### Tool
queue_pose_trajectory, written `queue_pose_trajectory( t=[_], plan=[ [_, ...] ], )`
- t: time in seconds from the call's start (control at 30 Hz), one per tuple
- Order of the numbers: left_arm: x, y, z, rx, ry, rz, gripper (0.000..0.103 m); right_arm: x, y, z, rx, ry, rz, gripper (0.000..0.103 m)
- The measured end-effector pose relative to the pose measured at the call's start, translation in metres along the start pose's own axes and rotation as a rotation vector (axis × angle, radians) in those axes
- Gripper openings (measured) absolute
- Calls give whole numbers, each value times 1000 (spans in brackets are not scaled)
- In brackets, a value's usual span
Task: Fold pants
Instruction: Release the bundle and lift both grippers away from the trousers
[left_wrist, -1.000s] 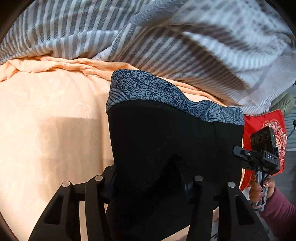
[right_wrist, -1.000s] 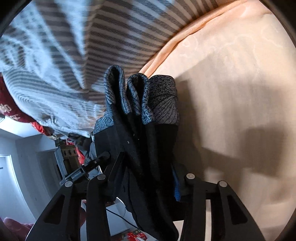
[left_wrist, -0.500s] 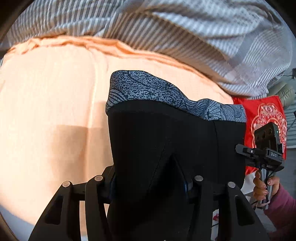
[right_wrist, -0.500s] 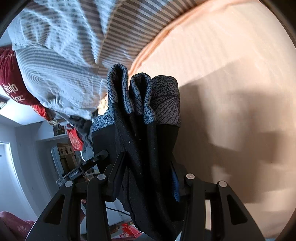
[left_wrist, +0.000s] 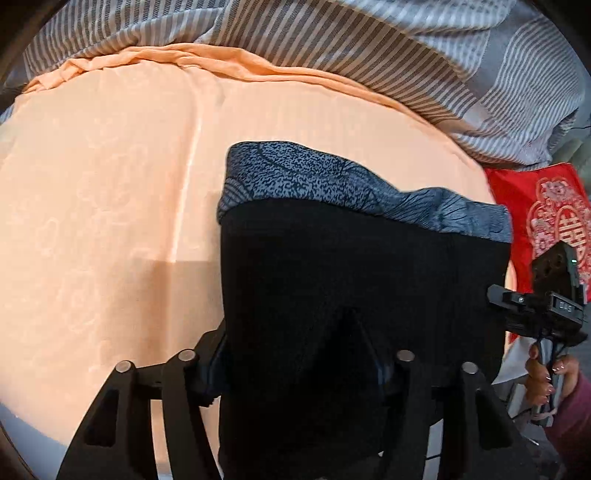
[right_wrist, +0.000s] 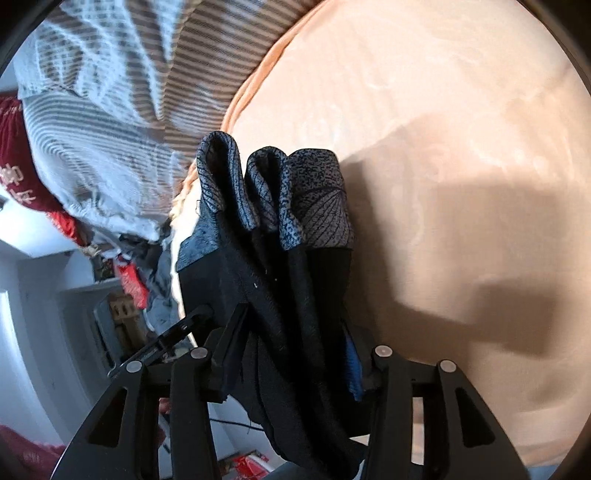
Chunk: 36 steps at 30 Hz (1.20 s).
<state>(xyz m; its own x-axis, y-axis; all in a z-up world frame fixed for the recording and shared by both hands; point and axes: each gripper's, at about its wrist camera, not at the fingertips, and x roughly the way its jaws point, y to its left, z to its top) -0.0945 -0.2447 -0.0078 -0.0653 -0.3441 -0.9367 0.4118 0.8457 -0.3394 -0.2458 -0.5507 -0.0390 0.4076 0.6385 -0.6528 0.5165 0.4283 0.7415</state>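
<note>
The black pants (left_wrist: 354, 288) with a grey patterned waistband (left_wrist: 332, 181) hang stretched between both grippers above the orange bed sheet (left_wrist: 110, 221). My left gripper (left_wrist: 295, 373) is shut on the black fabric, which covers its fingertips. My right gripper (right_wrist: 288, 365) is shut on the pants (right_wrist: 280, 295), bunched in folds with the waistband (right_wrist: 314, 206) pointing away. The right gripper's body also shows at the right edge of the left wrist view (left_wrist: 546, 306), held by a hand.
A grey striped duvet (left_wrist: 406, 55) lies heaped along the far side of the sheet. A red patterned cushion (left_wrist: 546, 214) sits at the right end. In the right wrist view, the bed's edge, a white room and clutter (right_wrist: 122, 288) lie to the left.
Both grippers have carried the pants back from the striped duvet, so more orange sheet shows beneath. The grips have not changed.
</note>
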Motion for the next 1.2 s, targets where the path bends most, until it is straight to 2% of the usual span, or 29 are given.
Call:
queue_pose_trajectory(
  t=[0.07, 0.2, 0.3, 0.47, 0.5, 0.53, 0.6, 0.67, 0.8, 0.87, 1.0, 1.2],
  plan=[
    [-6, -2, -2, 3, 0, 32, 63, -3, 3, -4, 0, -17, -39, 56],
    [-19, -8, -10, 46, -15, 107, 63, -12, 16, -12, -16, -50, -159, 57],
    [-28, -8, -18, 65, -19, 132, 63, -21, 22, -19, -27, -70, -241, 57],
    [-40, -13, -33, 86, -34, 173, 63, -36, 20, -36, 33, -118, -268, 57],
    [-42, -15, -36, 89, -43, 186, 63, -38, 20, -39, 42, -130, -277, 55],
    [-45, -18, -39, 89, -55, 195, 63, -41, 20, -44, 50, -147, -288, 45],
    [-46, -25, -43, 88, -61, 190, 63, -45, 26, -55, 40, -167, -313, 33],
    [-45, -26, -48, 97, -56, 191, 63, -46, 35, -66, 12, -187, -341, 30],
    [-33, -27, -57, 97, -25, 197, 63, -34, 53, -85, -78, -165, -390, 29],
    [-24, -25, -60, 99, -21, 225, 63, -20, 57, -93, -122, -134, -448, 29],
    [-16, -21, -62, 90, -13, 232, 70, 4, 48, -98, -158, -94, -554, 29],
    [-30, -28, -65, 117, -2, 259, 70, -1, 42, -97, -110, -87, -549, 29]
  ],
)
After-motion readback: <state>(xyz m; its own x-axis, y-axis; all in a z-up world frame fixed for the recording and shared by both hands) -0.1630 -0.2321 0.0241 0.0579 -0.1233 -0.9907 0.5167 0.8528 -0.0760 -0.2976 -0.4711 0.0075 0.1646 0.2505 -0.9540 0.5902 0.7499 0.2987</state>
